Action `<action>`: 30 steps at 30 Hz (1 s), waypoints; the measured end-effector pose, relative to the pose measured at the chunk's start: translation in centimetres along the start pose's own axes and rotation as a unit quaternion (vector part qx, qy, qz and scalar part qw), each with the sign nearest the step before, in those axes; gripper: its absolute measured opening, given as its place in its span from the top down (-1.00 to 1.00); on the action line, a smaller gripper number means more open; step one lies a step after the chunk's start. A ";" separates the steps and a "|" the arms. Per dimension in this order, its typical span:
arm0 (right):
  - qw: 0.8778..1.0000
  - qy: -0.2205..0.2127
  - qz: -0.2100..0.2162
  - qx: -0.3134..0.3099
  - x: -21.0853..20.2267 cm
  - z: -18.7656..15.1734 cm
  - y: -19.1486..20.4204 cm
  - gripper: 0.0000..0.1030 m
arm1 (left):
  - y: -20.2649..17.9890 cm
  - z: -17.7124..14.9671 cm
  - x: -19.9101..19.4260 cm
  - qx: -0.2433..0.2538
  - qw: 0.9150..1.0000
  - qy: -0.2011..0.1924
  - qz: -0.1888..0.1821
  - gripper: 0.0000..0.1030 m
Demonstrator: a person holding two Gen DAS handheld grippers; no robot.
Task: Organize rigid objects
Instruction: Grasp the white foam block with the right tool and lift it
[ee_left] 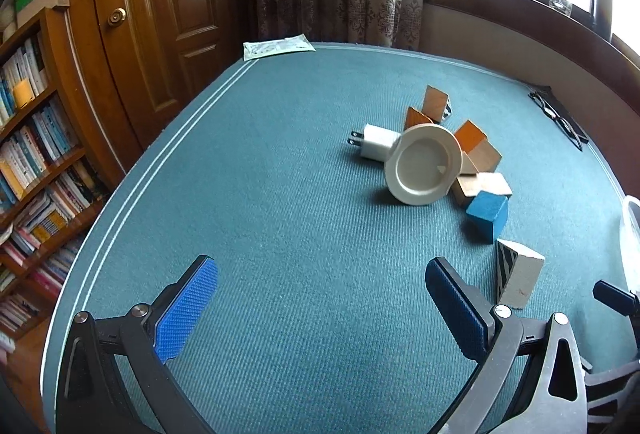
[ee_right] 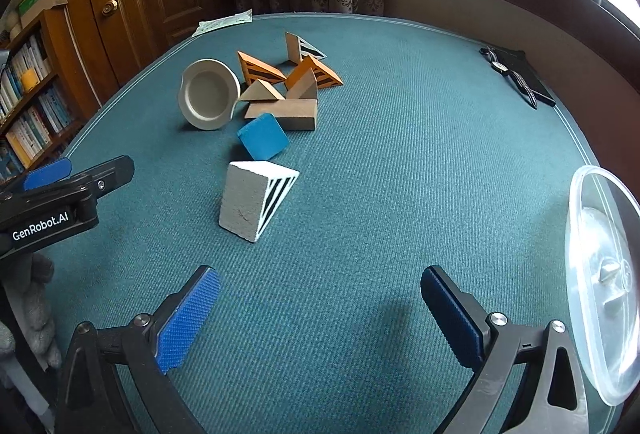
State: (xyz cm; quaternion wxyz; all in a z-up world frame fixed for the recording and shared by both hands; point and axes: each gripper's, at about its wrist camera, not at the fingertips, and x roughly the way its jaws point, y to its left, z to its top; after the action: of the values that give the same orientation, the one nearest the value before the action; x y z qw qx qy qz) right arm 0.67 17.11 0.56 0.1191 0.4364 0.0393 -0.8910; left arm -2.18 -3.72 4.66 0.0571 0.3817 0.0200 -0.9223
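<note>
A heap of rigid pieces lies on the teal tablecloth [ee_left: 280, 194]: a cream plate [ee_left: 424, 164] tilted on edge, a white plug adapter [ee_left: 376, 142], orange wedges [ee_right: 260, 68], plain wooden blocks [ee_right: 282, 114], a blue block [ee_right: 263, 136] and a white striped wedge [ee_right: 256, 198]. My left gripper [ee_left: 320, 308] hovers open over bare cloth, short of the heap, with the white wedge [ee_left: 518, 272] beside its right finger. My right gripper [ee_right: 320, 316] is open too, nothing between its pads, the white wedge just ahead of it.
A clear plastic container [ee_right: 600, 274] stands at the right edge. Black glasses and a dark case [ee_right: 516, 72] lie far right, a paper packet [ee_left: 276, 46] at the far edge. Bookshelf [ee_left: 36, 138], wooden door and curtain stand beyond the table. A gloved hand [ee_right: 32, 298] holds the left gripper.
</note>
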 end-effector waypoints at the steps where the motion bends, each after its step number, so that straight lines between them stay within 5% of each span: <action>1: 1.000 -0.005 0.003 -0.001 -0.1 0.3 0.2 -0.99 | 0.2 0.3 -0.2 -0.003 1.000 -0.006 0.004 -1.00; 8: 1.000 -0.018 0.021 -0.008 0.6 2.4 2.0 -0.88 | 1.5 2.0 -1.0 -0.017 0.999 -0.033 0.015 -1.00; 20: 1.000 0.002 0.008 -0.002 3.6 3.6 3.4 0.17 | 1.4 3.0 -0.7 -0.028 0.999 -0.035 0.013 -1.00; 30: 1.000 -0.011 0.008 -0.007 3.1 3.3 3.0 0.32 | 0.4 4.3 -0.2 -0.028 0.999 -0.036 0.005 -1.00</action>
State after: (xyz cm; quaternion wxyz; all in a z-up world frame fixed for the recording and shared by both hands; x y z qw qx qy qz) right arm -2.90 13.05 0.26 0.1302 0.4257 0.0407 -0.8945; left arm -5.01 -4.45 7.89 0.0726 0.3463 0.0414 -0.9344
